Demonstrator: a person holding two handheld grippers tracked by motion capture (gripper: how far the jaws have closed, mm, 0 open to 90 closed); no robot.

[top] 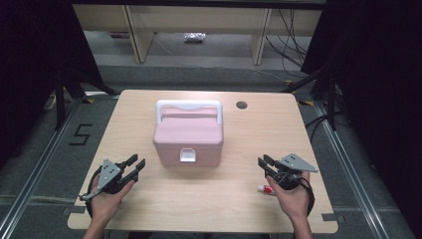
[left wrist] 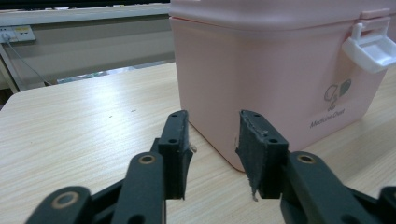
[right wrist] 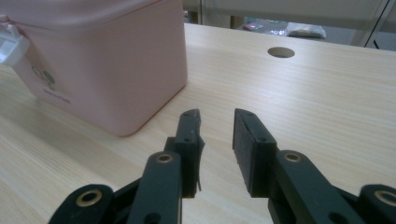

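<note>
I am holding both grippers low over the near half of the table (top: 149, 209), one on each side of the pink box (top: 188, 137), and neither is touching anything. The box is sitting in the middle of the table with its lid down, its white latch (top: 187, 156) facing me and its white handle (top: 188, 106) folded back along the far edge of the lid. I judge that facing is deliberate: the latch is on the side the jaws can reach.

The left gripper (top: 133, 167) is lying near the box's left front corner, jaws apart with nothing between them. In the left gripper view the fingers (left wrist: 173, 144) are framing that corner of the box (left wrist: 261, 79), which is standing just beyond them, and the latch (left wrist: 371, 49) is showing far to the right. I am keeping this hand angled inward so that it could steady the box's wall.

The right gripper (top: 266, 164) is also released and empty, pointing toward the box's right side. In the right gripper view its fingers (right wrist: 189, 140) are hovering over bare wood, with the box (right wrist: 107, 70) well off to the left and a round cable hole (right wrist: 281, 52) farther back.

A small white tube with a red cap (top: 265, 189) is lying on the table right beside my right hand (top: 293, 196), partly hidden by it. My guess is it is meant to go into the box once the latch is undone, so the lid comes first.
</note>
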